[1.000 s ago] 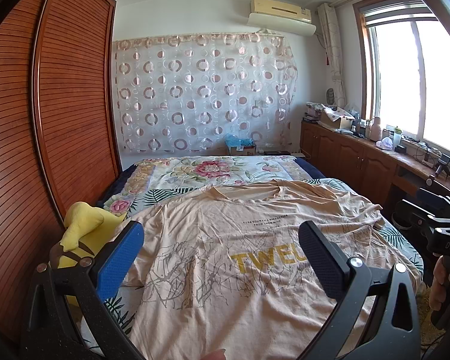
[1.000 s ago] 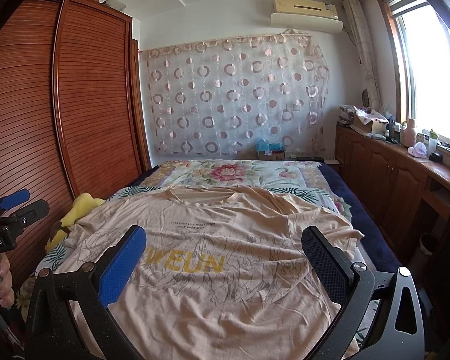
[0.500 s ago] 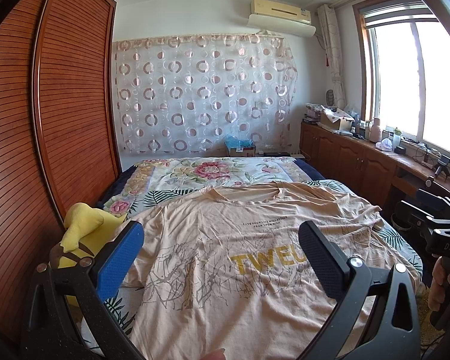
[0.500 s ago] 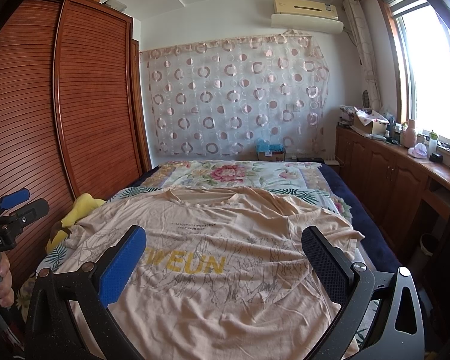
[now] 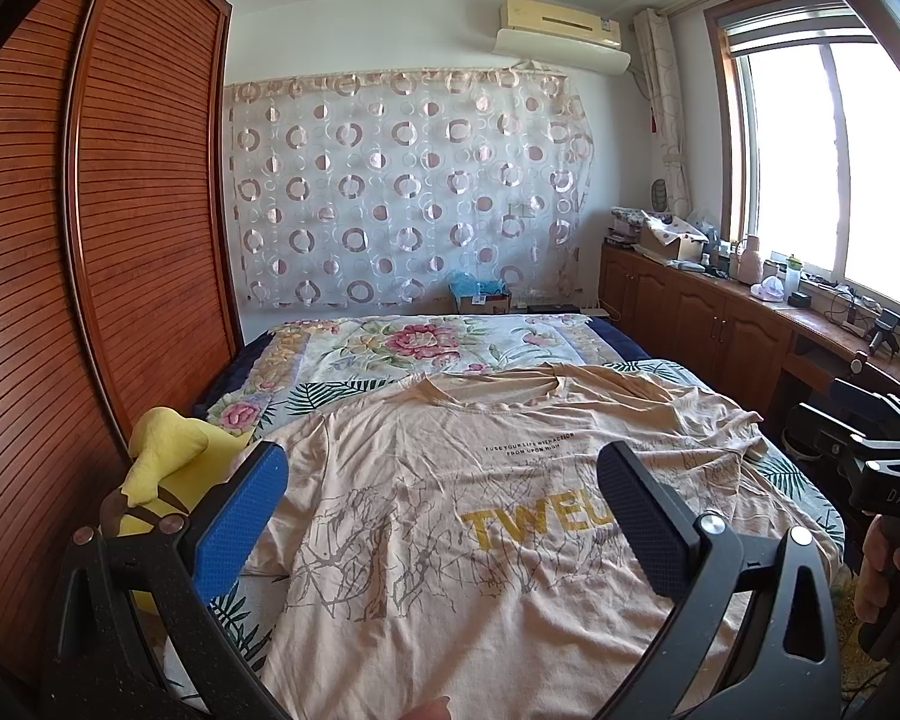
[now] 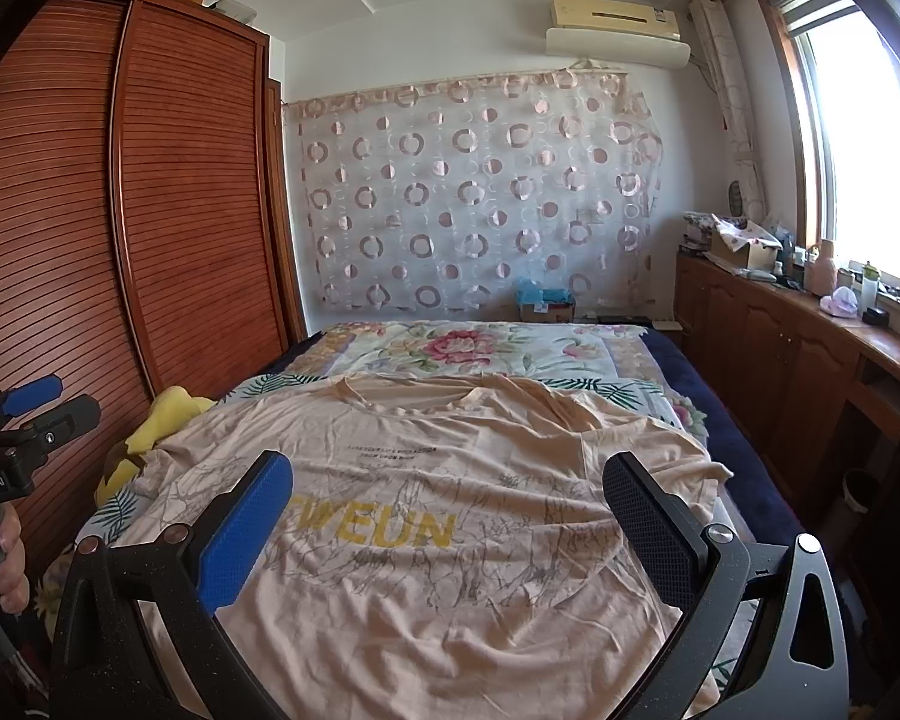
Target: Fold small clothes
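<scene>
Left hand-held gripper (image 5: 444,504) open, hovering above peach T-shirt (image 5: 450,540); right hand-held gripper (image 6: 450,510) open, likewise empty; T-shirt spread flat on bed (image 5: 402,342), unfolded.

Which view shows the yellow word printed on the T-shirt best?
The right wrist view: the yellow print reads "WEUN", with only its first letter behind the blue finger. In the left wrist view the yellow print shows just "TWEU" before the black finger hides the rest.

Bedroom, white walls and ceiling. Slatted wooden wardrobe (image 6: 150,210) along left wall. Sheer curtain (image 5: 402,192) with circle pattern on far wall, air conditioner (image 5: 561,24) above. Bright window (image 5: 822,162) at right over low wooden cabinets (image 6: 780,354). Bed (image 5: 390,348) with floral cover at centre.
</scene>
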Motion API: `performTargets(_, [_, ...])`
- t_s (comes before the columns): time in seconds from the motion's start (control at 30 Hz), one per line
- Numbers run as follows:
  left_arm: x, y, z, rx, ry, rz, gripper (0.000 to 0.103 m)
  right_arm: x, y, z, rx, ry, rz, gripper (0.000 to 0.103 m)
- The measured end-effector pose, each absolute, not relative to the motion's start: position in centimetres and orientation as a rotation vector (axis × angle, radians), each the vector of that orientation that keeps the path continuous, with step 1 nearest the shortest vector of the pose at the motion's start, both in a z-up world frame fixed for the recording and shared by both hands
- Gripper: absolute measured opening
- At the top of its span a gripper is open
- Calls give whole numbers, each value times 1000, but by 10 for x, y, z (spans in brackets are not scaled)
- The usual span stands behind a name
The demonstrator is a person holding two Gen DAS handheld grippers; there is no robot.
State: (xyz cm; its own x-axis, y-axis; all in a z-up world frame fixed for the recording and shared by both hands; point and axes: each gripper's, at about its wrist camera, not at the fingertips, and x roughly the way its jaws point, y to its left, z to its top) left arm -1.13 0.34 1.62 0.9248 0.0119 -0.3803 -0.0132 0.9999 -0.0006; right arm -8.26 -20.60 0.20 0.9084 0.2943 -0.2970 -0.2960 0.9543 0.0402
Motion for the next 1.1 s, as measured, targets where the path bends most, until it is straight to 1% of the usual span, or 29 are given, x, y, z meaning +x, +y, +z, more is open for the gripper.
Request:
performTargets(0.17, [-13,4,18,-6,393,17,103,-82,-206,1,-6,308,309,103])
performTargets(0.27, [-13,12,34,-16,406,20,103,-79,-205,-2,-2,315,320,103])
performTargets(0.37, [-10,19,30,-25,421,24,103,-73,-202,-8,-6,319,322,103])
performTargets(0.93, [31,100,-43,-41,580,83,103,-23,-165,-36,-70,393,371,103])
performTargets(1.1, [45,127,-58,-35,637,92,103,2,-150,-49,-27,469,438,103])
